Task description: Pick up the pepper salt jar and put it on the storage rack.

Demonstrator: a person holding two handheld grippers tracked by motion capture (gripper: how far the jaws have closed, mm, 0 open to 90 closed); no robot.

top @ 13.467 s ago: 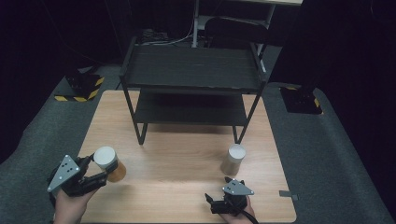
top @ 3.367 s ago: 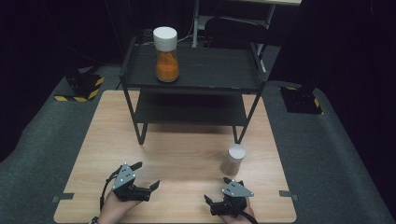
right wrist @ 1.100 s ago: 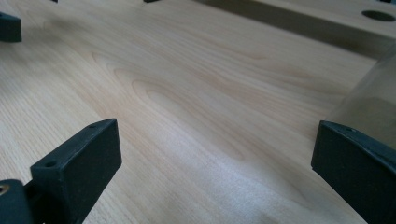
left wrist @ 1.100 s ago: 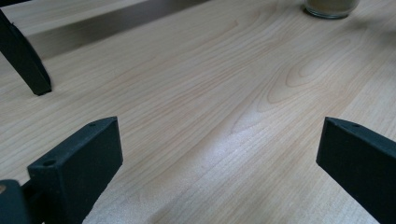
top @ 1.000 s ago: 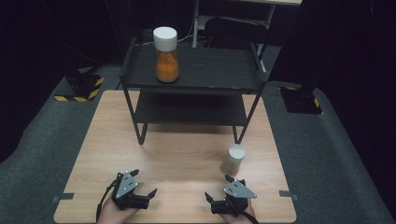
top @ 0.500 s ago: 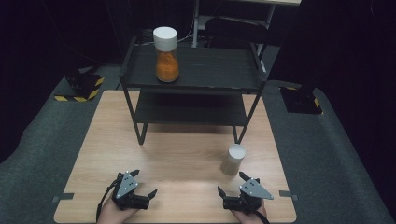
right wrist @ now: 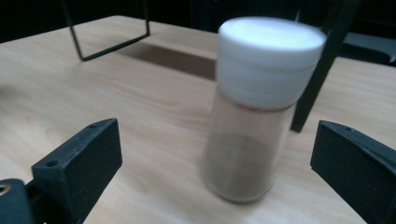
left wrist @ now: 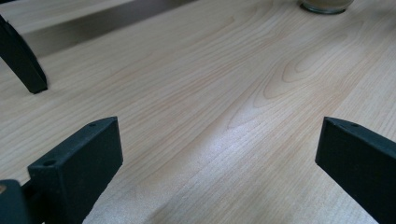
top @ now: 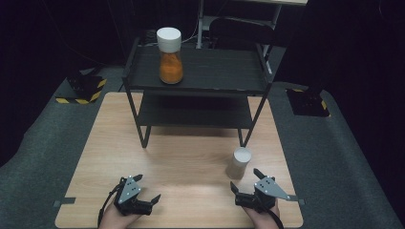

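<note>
A small jar point(top: 239, 162) with a white lid and brownish contents stands on the wooden table point(top: 186, 157), right of centre. My right gripper point(top: 244, 179) is open just short of it, aimed at it. In the right gripper view the jar point(right wrist: 259, 107) stands upright a little ahead, between the lines of the two spread jaws of the right gripper point(right wrist: 217, 140), untouched. A taller orange-filled jar point(top: 169, 55) with a white lid stands on the top shelf of the black rack point(top: 215, 71). My left gripper point(top: 148, 187) rests open and empty at the front left; the left gripper point(left wrist: 217, 140) has bare wood between its jaws.
The two-tier rack fills the back half of the table, its legs point(top: 143, 136) planted on the wood. One leg point(left wrist: 21, 60) and the small jar's base point(left wrist: 325, 4) appear in the left gripper view. Dark carpet surrounds the table; the front edge is close to both hands.
My right gripper has shifted right and slightly forward, turning toward the small jar. The left gripper and both jars have stayed put.
</note>
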